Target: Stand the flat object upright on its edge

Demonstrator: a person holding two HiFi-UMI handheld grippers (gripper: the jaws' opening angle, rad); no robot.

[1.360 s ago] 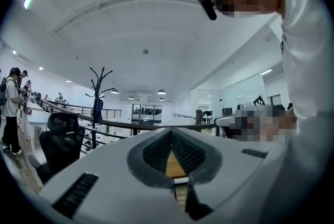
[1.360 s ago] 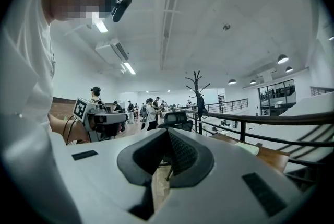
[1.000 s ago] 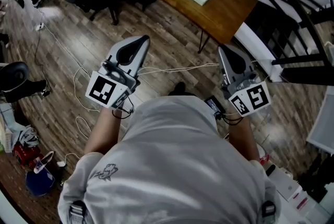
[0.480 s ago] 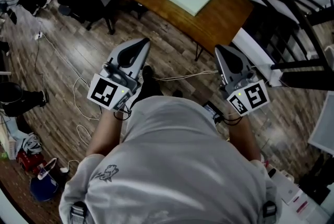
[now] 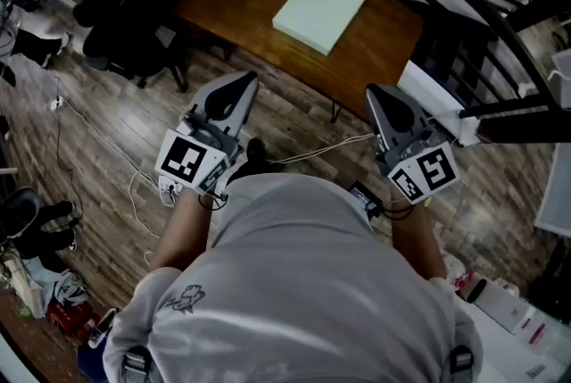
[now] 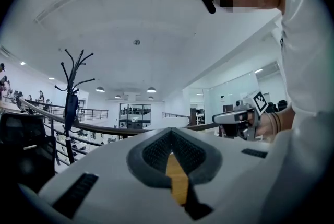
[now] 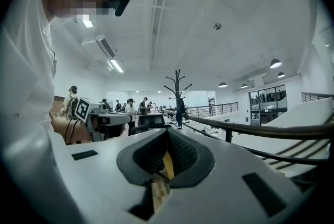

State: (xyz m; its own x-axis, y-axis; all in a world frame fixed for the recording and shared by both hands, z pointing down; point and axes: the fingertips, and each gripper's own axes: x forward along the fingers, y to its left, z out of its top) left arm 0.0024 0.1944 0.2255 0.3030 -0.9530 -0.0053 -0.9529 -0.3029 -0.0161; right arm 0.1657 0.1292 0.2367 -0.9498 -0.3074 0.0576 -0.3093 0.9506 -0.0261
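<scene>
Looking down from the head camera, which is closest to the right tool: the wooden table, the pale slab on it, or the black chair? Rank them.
From the right tool:
1. Wooden table, just ahead, near edge closest.
2. Pale slab, flat on the table, ahead and left.
3. Black chair, far left, past the table's left end.

left gripper [image 5: 234, 89], right gripper [image 5: 385, 103], fingers together, empty

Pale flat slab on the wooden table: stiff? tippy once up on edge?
The pale slab lies flat with straight edges, no sag, so probably stiff. Its side edge shows some thickness, so it may stand, but a broad face on a narrow edge could topple. Matte, blocky look hints at light foam; unsure.
</scene>
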